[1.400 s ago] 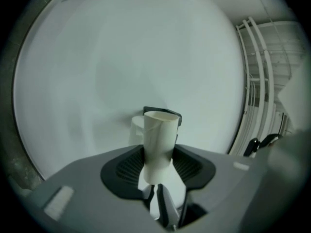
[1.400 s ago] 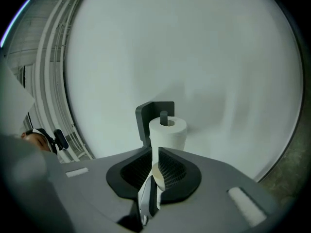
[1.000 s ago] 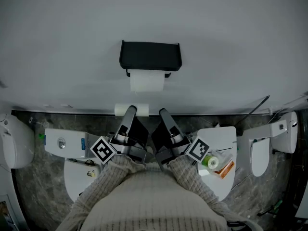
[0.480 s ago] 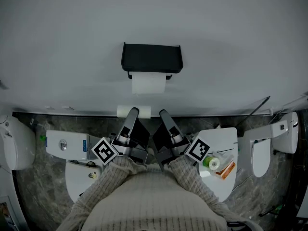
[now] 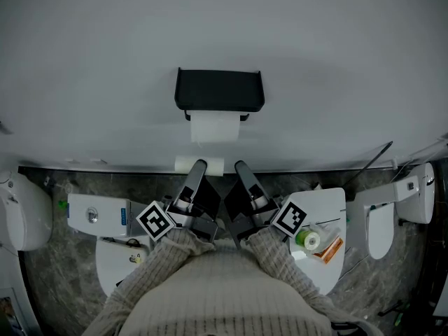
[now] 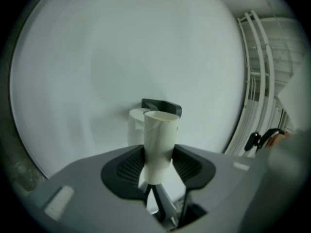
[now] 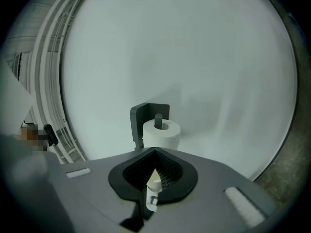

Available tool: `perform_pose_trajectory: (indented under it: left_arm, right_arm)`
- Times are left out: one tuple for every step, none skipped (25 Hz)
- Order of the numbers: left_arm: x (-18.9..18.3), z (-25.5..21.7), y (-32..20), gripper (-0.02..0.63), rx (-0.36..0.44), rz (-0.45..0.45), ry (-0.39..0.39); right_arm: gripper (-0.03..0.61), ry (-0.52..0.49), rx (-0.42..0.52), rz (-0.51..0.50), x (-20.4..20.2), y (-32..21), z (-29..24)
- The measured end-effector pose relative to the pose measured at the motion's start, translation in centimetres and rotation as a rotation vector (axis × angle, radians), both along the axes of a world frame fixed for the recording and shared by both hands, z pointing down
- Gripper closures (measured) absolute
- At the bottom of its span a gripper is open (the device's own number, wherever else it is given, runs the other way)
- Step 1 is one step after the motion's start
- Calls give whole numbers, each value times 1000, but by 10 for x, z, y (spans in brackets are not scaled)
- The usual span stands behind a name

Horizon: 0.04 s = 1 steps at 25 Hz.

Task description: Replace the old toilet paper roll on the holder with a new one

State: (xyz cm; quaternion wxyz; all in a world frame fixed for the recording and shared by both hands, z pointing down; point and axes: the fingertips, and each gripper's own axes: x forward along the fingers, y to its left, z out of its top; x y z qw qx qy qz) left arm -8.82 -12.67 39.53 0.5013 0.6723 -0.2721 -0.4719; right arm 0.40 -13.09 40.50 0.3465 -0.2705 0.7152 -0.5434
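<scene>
Nothing has moved since earlier: left gripper (image 6: 158,168) pinches a pale cardboard tube (image 6: 160,135) below the black wall-mounted holder (image 5: 219,89); right gripper (image 7: 155,171) pressed together.

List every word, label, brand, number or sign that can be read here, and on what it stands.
None can be read.
Blue label on the toilet tank: too small.
Orange packet: print blurred.
Square markers on the left gripper and right gripper: patterns, no letters.

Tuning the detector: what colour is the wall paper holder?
The holder is black; head view shows it best.
</scene>
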Motion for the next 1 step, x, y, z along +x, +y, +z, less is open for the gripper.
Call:
perform_pose_trajectory:
  left_arm:
    - [-1,0,-1,445,-1,2,2]
  right_arm:
    - [578,2,-1,0,-2,-1,0]
